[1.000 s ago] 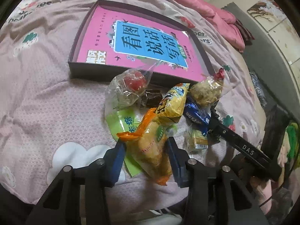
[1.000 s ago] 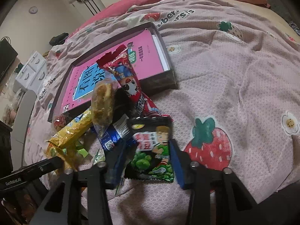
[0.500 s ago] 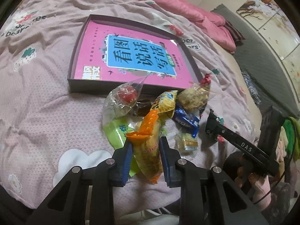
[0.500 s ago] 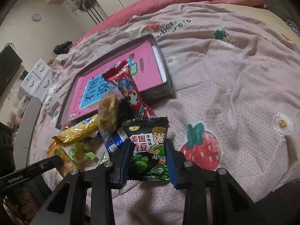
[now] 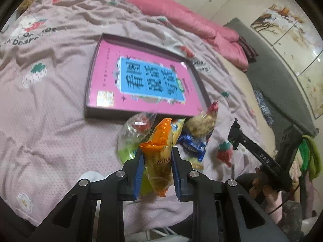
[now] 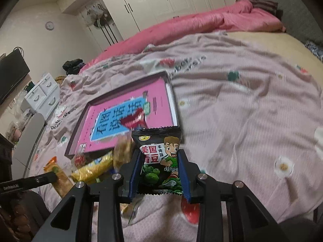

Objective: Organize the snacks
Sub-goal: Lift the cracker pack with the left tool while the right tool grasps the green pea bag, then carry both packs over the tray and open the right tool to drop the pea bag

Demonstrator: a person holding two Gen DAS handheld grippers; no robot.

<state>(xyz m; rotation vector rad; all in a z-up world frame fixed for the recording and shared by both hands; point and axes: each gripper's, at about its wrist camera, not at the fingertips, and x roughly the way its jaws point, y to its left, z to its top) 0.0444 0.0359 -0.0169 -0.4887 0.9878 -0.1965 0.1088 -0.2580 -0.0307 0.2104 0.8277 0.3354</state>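
Now the left gripper (image 5: 157,168) is pinching an orange and yellow snack packet (image 5: 159,157) between its blue pads (image 5: 139,173), and the packet is lifted above the pink strawberry bedsheet (image 5: 50,121). Its orange top stands up above the jaws and its lower corner hangs below them. The right gripper (image 6: 159,171) is pinching a dark green-pea snack bag (image 6: 159,157) with a cartoon boy printed on it; the bag stands upright between the pads and its upper edge rises over them.

On the sheet, just in front of the left gripper, lies the pile of other snacks: a clear bag with something red inside (image 5: 137,129), a yellow packet (image 5: 178,127), a blue wrapped bar (image 5: 191,145), a light green packet (image 5: 126,153) and a clear bag with pale crumbly pieces (image 5: 201,123). Behind the pile, touching it or very near, is a shallow dark box (image 5: 91,76) that holds a pink book with a blue title panel (image 5: 149,78). A pink quilt (image 5: 181,18) lies along the far edge of the bed. In the right wrist view white wardrobes (image 6: 161,2) stand at the wall and a small white drawer unit (image 6: 43,96) stands at the left
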